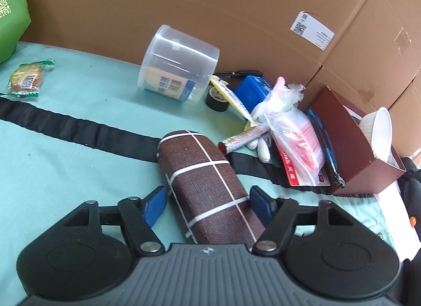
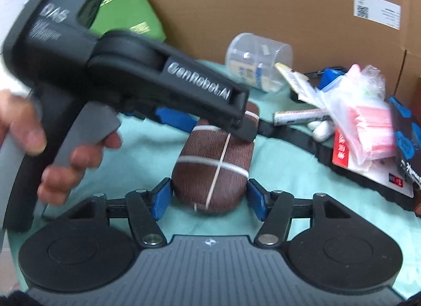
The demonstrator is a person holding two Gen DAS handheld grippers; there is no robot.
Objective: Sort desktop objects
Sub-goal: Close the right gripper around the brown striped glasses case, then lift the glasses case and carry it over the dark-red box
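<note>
A brown cloth roll [image 1: 208, 187] bound with white bands lies on the teal table cover. My left gripper [image 1: 208, 204] is open, its blue pads on either side of the roll; the right pad touches it, the left stands a little apart. In the right wrist view the same roll [image 2: 213, 169] sits between the pads of my right gripper [image 2: 208, 196], which close on its near end. The left gripper's body [image 2: 168, 82] crosses over the roll's far end.
A clear tub [image 1: 179, 65] lies tipped by the cardboard wall. A heap holds black tape [image 1: 217, 98], a blue box [image 1: 252, 90], a marker [image 1: 246, 138], plastic bags [image 1: 292, 132] and a brown box [image 1: 352, 140]. A wrapped snack [image 1: 26, 78] lies far left.
</note>
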